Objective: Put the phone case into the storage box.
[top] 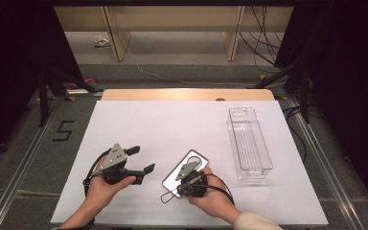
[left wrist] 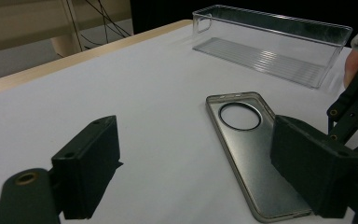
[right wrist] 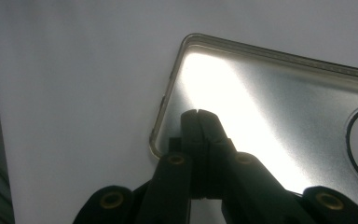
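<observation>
A grey phone case [top: 169, 182] with a round camera cutout lies inside-up on the white table, near its front edge. My right gripper [top: 178, 176] is shut, and its joined tips [right wrist: 198, 116] sit over the case's inner face [right wrist: 261, 93] close to one corner; nothing is between the jaws. My left gripper [top: 142, 159] hovers just left of the case with its jaws wide open and empty. In the left gripper view [left wrist: 200, 172] the case [left wrist: 247, 158] lies ahead beside the right-hand jaw, and the right gripper [left wrist: 354, 107] shows at the frame's edge.
An empty clear plastic tray [top: 249, 143] stands lengthwise on the table's right side, also in the left gripper view [left wrist: 270, 44]. A cable loop [top: 165, 196] lies by the right hand. A wooden strip [top: 187, 94] borders the far edge of the table.
</observation>
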Demonstrator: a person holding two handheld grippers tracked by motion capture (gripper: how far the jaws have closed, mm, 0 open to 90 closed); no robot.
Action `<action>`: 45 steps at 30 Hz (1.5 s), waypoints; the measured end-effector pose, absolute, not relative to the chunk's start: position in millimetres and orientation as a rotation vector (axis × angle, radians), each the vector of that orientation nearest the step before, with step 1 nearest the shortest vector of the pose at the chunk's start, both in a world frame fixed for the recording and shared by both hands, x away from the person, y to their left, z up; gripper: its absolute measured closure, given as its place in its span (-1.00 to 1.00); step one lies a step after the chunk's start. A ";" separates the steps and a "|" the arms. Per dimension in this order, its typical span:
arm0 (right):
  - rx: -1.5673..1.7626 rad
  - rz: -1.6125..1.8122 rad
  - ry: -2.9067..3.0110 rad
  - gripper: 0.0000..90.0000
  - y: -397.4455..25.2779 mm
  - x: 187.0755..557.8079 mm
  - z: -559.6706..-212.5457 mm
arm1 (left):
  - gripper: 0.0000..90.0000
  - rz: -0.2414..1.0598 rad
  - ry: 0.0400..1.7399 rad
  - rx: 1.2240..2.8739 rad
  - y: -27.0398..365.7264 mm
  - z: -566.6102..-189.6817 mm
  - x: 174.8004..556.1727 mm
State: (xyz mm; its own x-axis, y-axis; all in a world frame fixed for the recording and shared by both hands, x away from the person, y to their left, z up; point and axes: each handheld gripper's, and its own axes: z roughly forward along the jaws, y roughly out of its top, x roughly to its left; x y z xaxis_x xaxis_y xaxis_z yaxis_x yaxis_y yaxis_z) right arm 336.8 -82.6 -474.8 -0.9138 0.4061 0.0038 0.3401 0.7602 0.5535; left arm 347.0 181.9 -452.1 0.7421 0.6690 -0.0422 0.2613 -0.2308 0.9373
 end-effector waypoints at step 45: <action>0.703 0.798 2.793 1.00 -126.5 346.1 -471.3 | -0.65 0.441 0.727 1.816 181.5 -452.5 346.7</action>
